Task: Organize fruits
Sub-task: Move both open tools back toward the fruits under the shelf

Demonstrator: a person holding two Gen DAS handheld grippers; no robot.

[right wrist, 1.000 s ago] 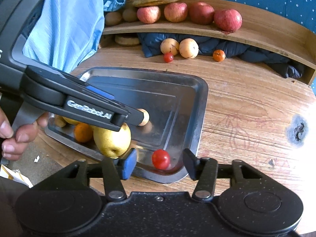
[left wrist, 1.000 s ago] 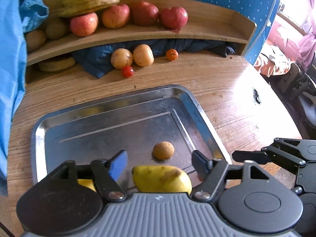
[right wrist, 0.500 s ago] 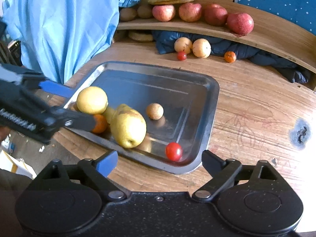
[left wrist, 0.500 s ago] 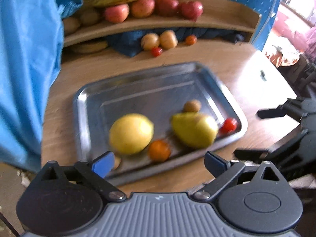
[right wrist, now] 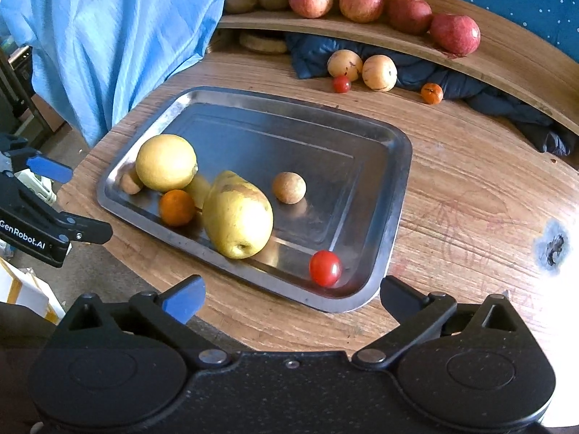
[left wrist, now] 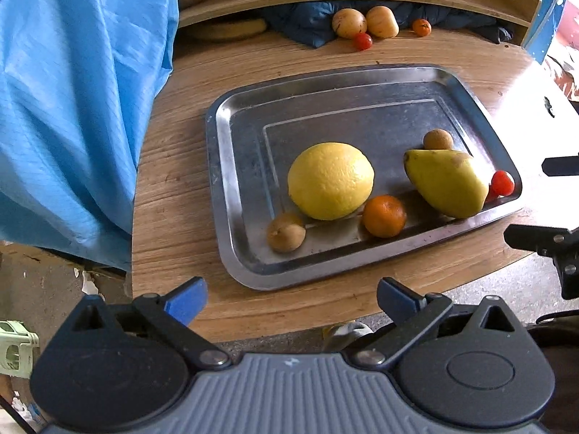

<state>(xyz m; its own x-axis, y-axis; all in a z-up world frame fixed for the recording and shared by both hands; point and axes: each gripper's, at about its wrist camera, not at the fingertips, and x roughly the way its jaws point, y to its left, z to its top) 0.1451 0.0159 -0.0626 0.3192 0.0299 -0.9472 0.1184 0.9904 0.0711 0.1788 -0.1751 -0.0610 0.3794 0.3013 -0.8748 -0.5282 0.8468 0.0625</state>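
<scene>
Six fruits sit in the steel tray [left wrist: 217, 166]: a big yellow citrus [left wrist: 330, 181], a mandarin [left wrist: 383, 216] just beside it, a pear [left wrist: 446, 183] lying on its side, a cherry tomato [right wrist: 325, 267] in the near corner by the pear, plus two small brown round fruits, one [left wrist: 285, 233] at the citrus and one [left wrist: 438, 140] behind the pear. Tray is on the wooden table [right wrist: 470, 188], near its edge. Left tool [left wrist: 289, 298] is over the table edge short of the tray, jaws opening, about full width, nothing between them. Right tool [right wrist: 291, 296] is at the tray's tomato corner, jaws opening too, wide, empty; tomato lies clear ahead of the pads. More loose fruit at the back of the table: two pale round ones [right wrist: 379, 72], a tomato, a mandarin. Apples [right wrist: 362, 4] on the curved shelf [right wrist: 506, 58] above.
</scene>
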